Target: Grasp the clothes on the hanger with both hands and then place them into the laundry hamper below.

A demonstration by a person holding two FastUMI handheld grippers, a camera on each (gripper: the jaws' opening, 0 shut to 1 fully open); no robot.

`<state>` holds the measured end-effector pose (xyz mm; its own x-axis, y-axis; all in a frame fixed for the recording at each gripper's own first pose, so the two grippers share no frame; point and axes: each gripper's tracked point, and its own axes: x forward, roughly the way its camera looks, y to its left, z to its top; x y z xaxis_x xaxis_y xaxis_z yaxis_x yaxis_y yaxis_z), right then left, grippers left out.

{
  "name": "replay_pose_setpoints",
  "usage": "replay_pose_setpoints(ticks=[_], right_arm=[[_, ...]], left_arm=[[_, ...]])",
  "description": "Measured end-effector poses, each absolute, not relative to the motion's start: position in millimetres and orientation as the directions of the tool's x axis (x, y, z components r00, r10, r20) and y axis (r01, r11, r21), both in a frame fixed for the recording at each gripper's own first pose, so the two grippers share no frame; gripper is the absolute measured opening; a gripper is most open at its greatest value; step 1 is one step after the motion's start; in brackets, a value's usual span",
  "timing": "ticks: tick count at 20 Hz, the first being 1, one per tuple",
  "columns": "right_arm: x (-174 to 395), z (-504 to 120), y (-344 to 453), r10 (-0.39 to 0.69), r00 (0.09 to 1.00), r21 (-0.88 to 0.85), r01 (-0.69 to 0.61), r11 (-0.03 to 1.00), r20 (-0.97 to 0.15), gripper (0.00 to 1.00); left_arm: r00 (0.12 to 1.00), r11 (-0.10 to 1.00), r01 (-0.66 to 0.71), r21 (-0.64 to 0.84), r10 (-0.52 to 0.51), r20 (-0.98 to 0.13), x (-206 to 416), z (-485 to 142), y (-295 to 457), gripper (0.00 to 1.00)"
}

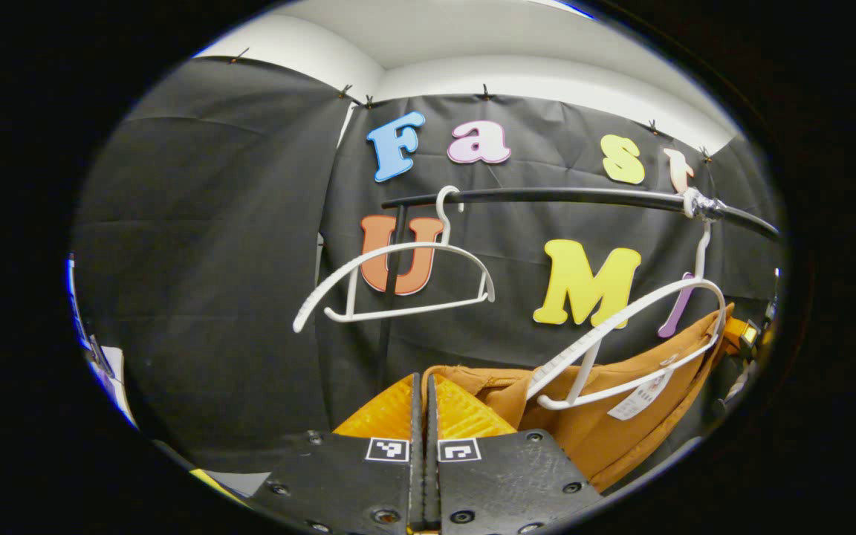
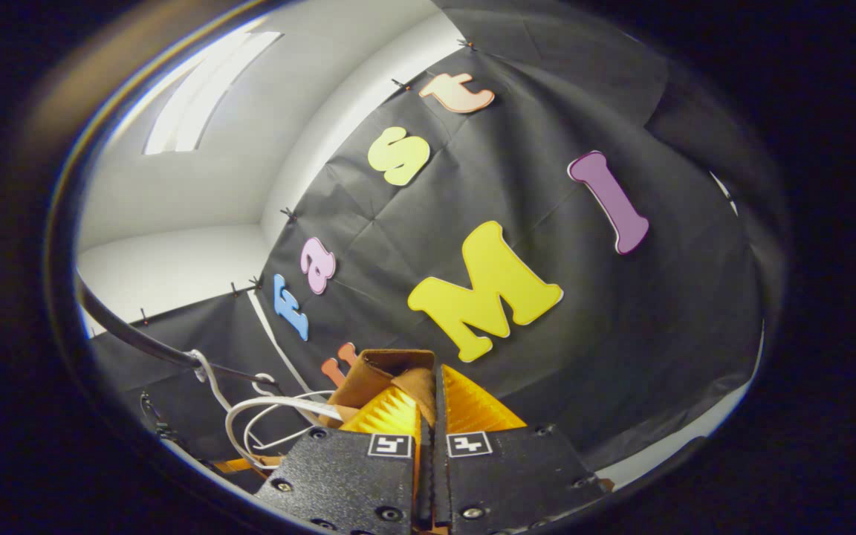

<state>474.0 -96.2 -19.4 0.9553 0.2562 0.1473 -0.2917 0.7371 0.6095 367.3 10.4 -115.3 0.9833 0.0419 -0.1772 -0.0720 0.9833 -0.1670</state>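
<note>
An orange-brown garment (image 1: 621, 423) hangs off a tilted white hanger (image 1: 625, 327) on the right in the left gripper view. My left gripper (image 1: 425, 380) is shut, and the garment's upper edge runs out from its fingertips to the right. In the right gripper view my right gripper (image 2: 430, 375) is shut on a folded bunch of the same garment (image 2: 387, 371), which sticks up between and left of its fingers. The hamper is hidden.
A black rail (image 1: 584, 196) crosses in front of the booth wall and carries an empty white hanger (image 1: 398, 276) on its left. In the right gripper view the rail (image 2: 138, 340) and white hangers (image 2: 250, 416) lie low on the left.
</note>
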Motion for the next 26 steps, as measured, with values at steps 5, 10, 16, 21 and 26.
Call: replay_pose_setpoints(ticks=[5, 10, 16, 21, 26], right_arm=[[473, -67, -102, 0.259, 0.965, 0.634, -0.222, 0.74, 0.036, 0.04], [461, -102, -91, 0.273, 0.961, 0.576, -0.199, 0.793, -0.044, 0.04], [453, -138, -75, 0.301, 0.945, 0.552, -0.184, 0.813, -0.129, 0.04], [449, -151, -73, 0.332, 0.931, 0.624, -0.17, 0.763, -0.152, 0.05], [445, -158, -72, 0.349, 0.921, 0.602, -0.182, 0.778, -0.172, 0.04]], left_arm=[[0.972, 0.983, -0.069, -0.172, 0.027, -0.233, 372, -142, 3, 0.0], [0.959, 0.988, -0.07, -0.138, 0.029, -0.282, 349, -174, 1, 0.0], [0.951, 0.99, -0.064, -0.123, 0.023, -0.308, 340, -193, -9, 0.0], [0.956, 0.99, -0.065, -0.129, 0.025, -0.293, 339, -192, -5, 0.0], [0.961, 0.987, -0.034, -0.157, -0.01, -0.276, 348, -197, -7, 0.05]])
